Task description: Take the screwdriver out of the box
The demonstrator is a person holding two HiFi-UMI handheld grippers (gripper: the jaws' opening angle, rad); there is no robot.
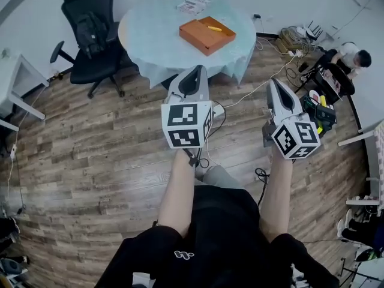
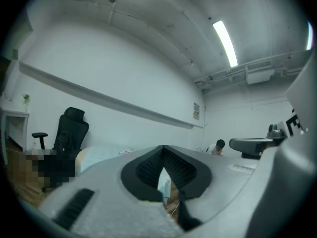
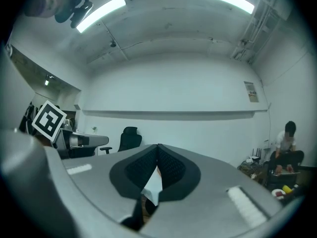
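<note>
An open orange box lies on a round table with a pale cloth, far ahead of me. A yellow screwdriver rests in the box near its far side. My left gripper is held level in the air well short of the table, jaws shut with nothing between them. My right gripper hangs level to the right of it, also shut and empty. Both point toward the table.
A black office chair stands left of the table. A white desk edge is at far left. Cables trail over the wooden floor. A person sits at right by cluttered gear. Papers lie on the table's far side.
</note>
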